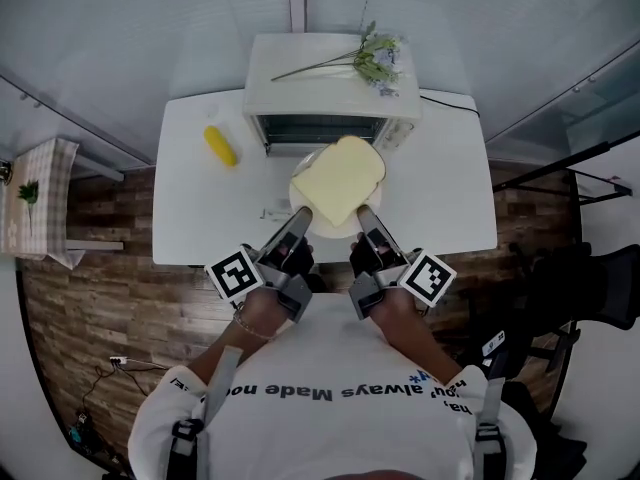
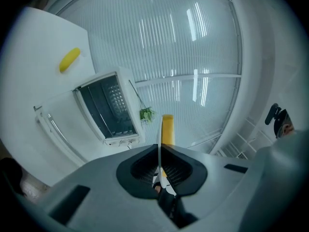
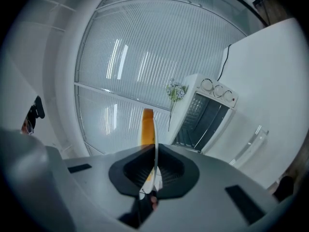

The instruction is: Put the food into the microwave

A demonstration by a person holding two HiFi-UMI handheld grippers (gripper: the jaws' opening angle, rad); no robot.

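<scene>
Just near of the microwave (image 1: pixel 330 118), at its open mouth, the plate (image 1: pixel 303 186) carries the bread (image 1: pixel 338 178). Left gripper (image 1: pixel 298 218) and right gripper (image 1: pixel 368 216) each pinch its near rim, probably so it rides level and the bread cannot slide off.

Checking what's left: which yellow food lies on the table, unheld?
The corn cob, left of the microwave. The bread slice rides on the plate clamped by the left gripper and right gripper.
</scene>
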